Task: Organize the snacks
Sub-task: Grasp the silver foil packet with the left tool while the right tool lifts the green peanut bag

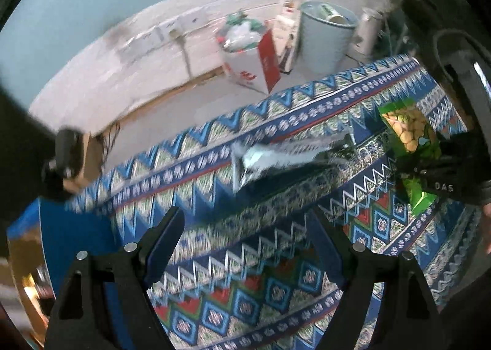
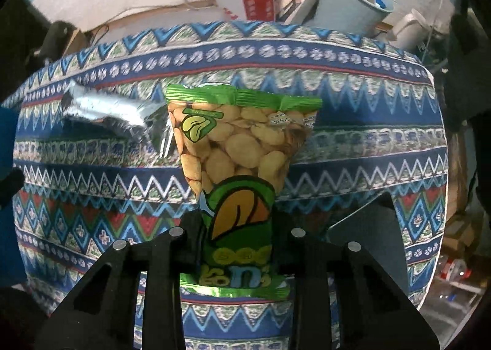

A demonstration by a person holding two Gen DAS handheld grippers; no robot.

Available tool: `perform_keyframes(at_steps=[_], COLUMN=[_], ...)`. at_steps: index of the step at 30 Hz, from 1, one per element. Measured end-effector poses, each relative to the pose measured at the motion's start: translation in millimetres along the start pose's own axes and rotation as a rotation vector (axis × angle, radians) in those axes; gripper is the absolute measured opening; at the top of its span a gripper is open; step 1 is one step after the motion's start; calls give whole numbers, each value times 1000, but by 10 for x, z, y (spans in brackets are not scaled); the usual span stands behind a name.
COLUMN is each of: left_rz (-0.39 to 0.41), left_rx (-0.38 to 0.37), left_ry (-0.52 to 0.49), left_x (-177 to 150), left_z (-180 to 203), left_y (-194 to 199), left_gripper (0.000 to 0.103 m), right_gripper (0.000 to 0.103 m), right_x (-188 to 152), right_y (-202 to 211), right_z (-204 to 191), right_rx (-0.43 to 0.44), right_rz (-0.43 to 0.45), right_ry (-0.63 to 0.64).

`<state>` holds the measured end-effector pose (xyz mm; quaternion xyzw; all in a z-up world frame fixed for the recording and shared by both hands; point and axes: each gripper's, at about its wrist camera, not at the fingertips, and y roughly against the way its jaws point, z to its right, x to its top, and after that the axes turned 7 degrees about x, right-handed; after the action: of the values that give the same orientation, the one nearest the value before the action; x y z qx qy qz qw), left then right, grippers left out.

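Note:
My right gripper (image 2: 237, 221) is shut on a green bag of broad-bean snacks (image 2: 239, 147) and holds it above the patterned tablecloth (image 2: 368, 141). The same bag (image 1: 408, 132) shows at the right of the left wrist view, held by the right gripper (image 1: 429, 166). A silver foil snack packet (image 2: 107, 113) lies on the cloth to the left of the bag; it also appears in the left wrist view (image 1: 288, 150), blurred. My left gripper (image 1: 245, 227) is open and empty above the cloth, nearer than the foil packet.
Behind the table's far edge stand a white and red carton with bags (image 1: 248, 52), a pale blue bin (image 1: 325, 37) and a white kettle (image 2: 411, 28). A cable (image 1: 184, 52) runs down the white wall. The table's left edge drops to a blue side (image 1: 76, 242).

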<state>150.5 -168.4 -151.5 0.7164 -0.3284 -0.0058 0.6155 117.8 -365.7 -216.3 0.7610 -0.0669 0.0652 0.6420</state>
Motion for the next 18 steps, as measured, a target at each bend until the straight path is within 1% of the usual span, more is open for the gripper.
perform_keyframes(at_steps=[3, 6, 8, 11, 12, 15, 18], left_rz=[22, 32, 46, 61, 61, 49, 16], left_rx=[3, -9, -17, -37, -42, -67, -103], left_ry=[-85, -170, -210, -272, -299, -354, -369], left_x=[154, 318, 393, 459, 472, 485, 494], left_z=[140, 307, 389, 525, 581, 698, 739], left_y=[-45, -134, -180, -257, -290, -375, -464], left_gripper=[83, 83, 83, 83, 83, 83, 83], right_gripper=[28, 28, 28, 29, 29, 29, 29], right_x=[44, 67, 140, 157, 151, 172, 196], right_y=[-27, -90, -109, -51, -24, 14, 11], right_z=[111, 71, 198, 187, 135, 156, 172], right_rx=[15, 31, 45, 66, 69, 84, 91], right_rz=[-1, -8, -8, 4, 7, 15, 14], right_ry=[3, 1, -4, -9, -10, -13, -16])
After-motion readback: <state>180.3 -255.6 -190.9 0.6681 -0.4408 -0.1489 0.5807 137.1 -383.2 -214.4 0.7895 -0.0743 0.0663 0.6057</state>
